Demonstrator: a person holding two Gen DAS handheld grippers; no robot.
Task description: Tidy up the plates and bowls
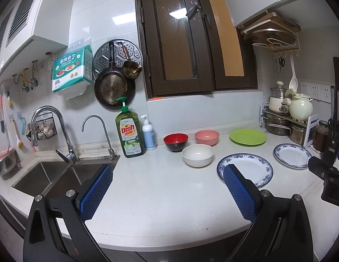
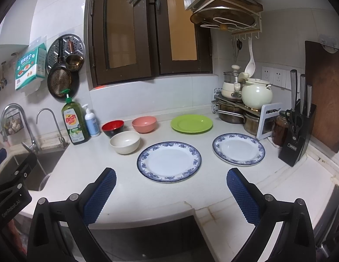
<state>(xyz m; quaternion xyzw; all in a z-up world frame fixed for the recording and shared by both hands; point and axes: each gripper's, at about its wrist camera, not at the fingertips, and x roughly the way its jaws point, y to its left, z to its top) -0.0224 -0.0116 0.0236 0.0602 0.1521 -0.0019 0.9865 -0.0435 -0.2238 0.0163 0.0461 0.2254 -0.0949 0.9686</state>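
Both my left gripper (image 1: 168, 193) and right gripper (image 2: 171, 196) gape wide, empty. At twelve o'clock on the table (image 2: 130, 187), the nearest blue-rimmed plate (image 2: 168, 161) looks stiff, slick, breakable; I'd pinch its rim.

White countertop (image 2: 169, 194) carries three bowls (image 2: 125, 142) and three plates (image 2: 169, 161).

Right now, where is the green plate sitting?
In the right wrist view the green plate lies flat at the back of the counter, right of the pink bowl, left of the pot rack, behind both blue-rimmed plates.
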